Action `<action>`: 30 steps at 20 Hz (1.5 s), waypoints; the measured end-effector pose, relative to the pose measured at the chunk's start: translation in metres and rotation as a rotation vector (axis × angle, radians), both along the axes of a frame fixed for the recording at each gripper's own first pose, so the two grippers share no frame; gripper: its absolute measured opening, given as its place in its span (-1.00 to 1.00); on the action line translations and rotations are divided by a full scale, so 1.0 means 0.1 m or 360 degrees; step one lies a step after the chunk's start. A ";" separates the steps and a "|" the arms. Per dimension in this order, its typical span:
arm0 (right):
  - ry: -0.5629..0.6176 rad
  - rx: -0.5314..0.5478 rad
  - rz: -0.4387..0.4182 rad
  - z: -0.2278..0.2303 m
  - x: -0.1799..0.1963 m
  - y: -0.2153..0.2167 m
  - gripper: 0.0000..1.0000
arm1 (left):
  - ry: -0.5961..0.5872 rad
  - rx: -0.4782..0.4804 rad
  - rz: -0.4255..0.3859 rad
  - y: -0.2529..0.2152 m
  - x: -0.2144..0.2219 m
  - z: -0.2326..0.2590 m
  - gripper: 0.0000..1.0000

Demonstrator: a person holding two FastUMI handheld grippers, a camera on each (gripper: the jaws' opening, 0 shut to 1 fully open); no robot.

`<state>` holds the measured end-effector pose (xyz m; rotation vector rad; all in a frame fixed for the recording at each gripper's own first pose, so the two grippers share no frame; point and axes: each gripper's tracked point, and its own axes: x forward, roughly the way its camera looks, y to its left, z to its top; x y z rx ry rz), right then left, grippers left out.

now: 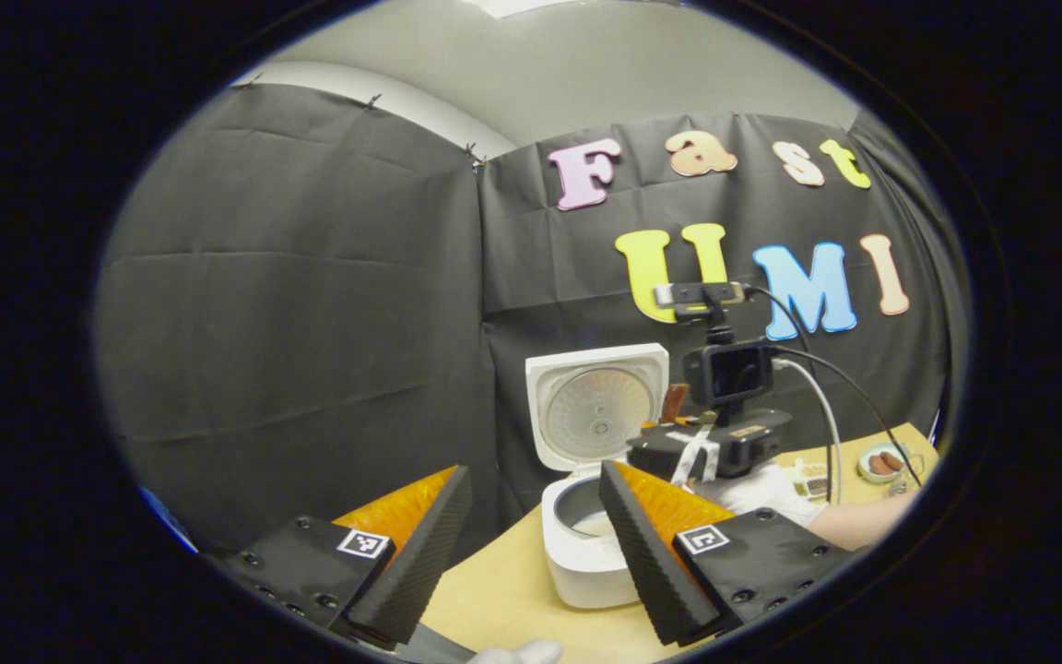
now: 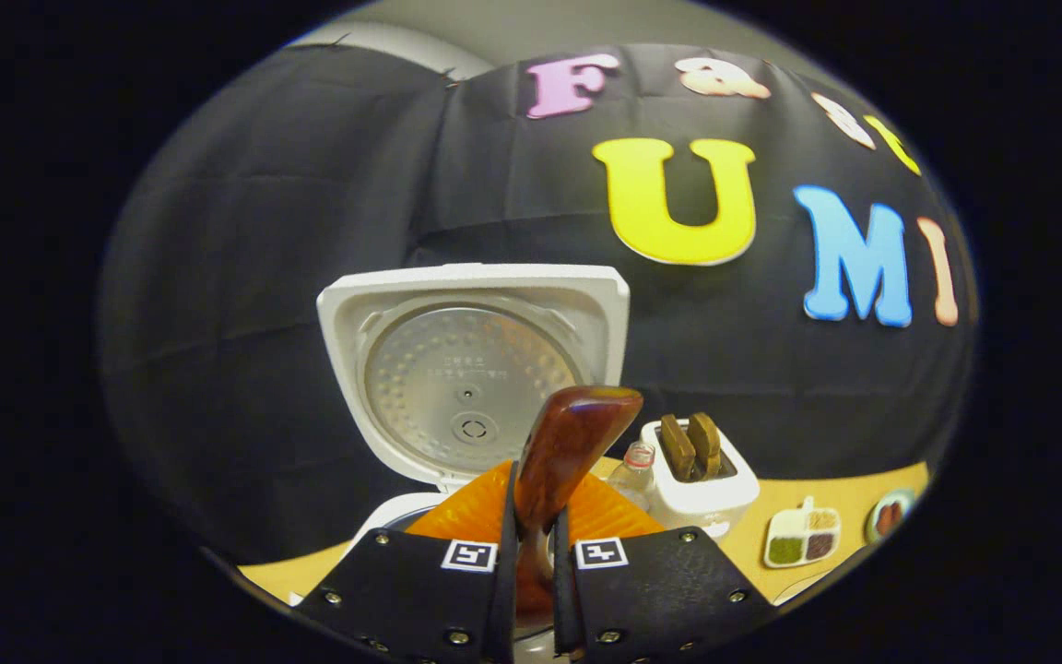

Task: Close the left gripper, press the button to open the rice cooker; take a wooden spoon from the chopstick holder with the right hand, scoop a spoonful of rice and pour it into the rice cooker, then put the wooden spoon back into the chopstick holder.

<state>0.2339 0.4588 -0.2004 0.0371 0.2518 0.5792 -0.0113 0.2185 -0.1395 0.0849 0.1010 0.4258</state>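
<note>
Tabletop rice cooker [image 1: 586,544] open; spoon [image 2: 568,452] seemingly clamped.

Even, soft overhead light; no harsh shadows. Strong fisheye bending at edges. Mild glare on glossy brown wooden spoon handle [image 2: 571,452], slightly blurred.

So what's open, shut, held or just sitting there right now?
Rice cooker lid: open, standing upright.
Rice cooker pot: uncovered, something white inside.
Wooden spoon: clamped in the right gripper.
Left gripper: open, holding nothing.
Chopstick holder: upright on the table, utensils inside.
</note>
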 end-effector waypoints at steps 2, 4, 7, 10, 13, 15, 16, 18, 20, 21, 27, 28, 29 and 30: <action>0.0174 0.0221 -0.0053 0.07 0.06 -0.10 -0.67 | -0.0001 -0.0003 -0.0012 -0.01 0.03 0.01 0.97; 0.0266 0.0359 -0.0110 0.12 0.12 -0.23 -0.67 | -0.0001 -0.0005 -0.0023 -0.02 0.07 0.03 0.97; 0.0354 0.0538 -0.0187 0.22 0.22 -0.41 -0.67 | -0.0007 0.0002 -0.0041 -0.05 0.11 0.03 0.97; 0.0399 0.0610 -0.0237 0.25 0.29 -0.55 -0.67 | -0.0003 0.0005 -0.0059 -0.09 0.15 0.02 0.97; 0.0428 0.0648 -0.0256 0.30 0.30 -0.64 -0.67 | -0.0001 0.0010 -0.0073 -0.14 0.18 0.04 0.97; 0.0426 0.0680 -0.0289 0.32 0.30 -0.81 -0.67 | -0.0007 0.0013 -0.0085 -0.18 0.21 0.05 0.97; 0.0405 0.0690 -0.0312 0.36 0.30 -0.94 -0.67 | -0.0011 0.0017 -0.0095 -0.22 0.23 0.06 0.97; 0.0371 0.0705 -0.0376 0.38 0.31 -1.28 -0.67 | -0.0018 0.0019 -0.0127 -0.32 0.27 0.07 0.97; 0.0356 0.0739 -0.0480 0.39 0.35 -1.81 -0.66 | -0.0037 0.0016 -0.0163 -0.46 0.31 0.09 0.97; 0.0331 0.0732 -0.0547 0.40 0.38 -2.13 -0.66 | -0.0043 0.0009 -0.0183 -0.55 0.33 0.11 0.97; 0.0221 0.0628 -0.1015 0.21 0.43 -4.25 -0.67 | -0.0090 -0.0045 -0.0291 -0.99 0.43 0.15 0.94; 0.0199 0.0619 -0.1089 0.20 0.42 -4.59 -0.67 | -0.0088 -0.0042 -0.0303 -1.05 0.45 0.15 0.92; 0.0195 0.0605 -0.1163 0.17 0.42 -4.91 -0.67 | -0.0089 -0.0035 -0.0317 -1.10 0.46 0.16 0.92; 0.0200 0.0588 -0.1216 0.08 0.40 -5.17 -0.67 | -0.0082 -0.0026 -0.0326 -1.15 0.46 0.16 0.97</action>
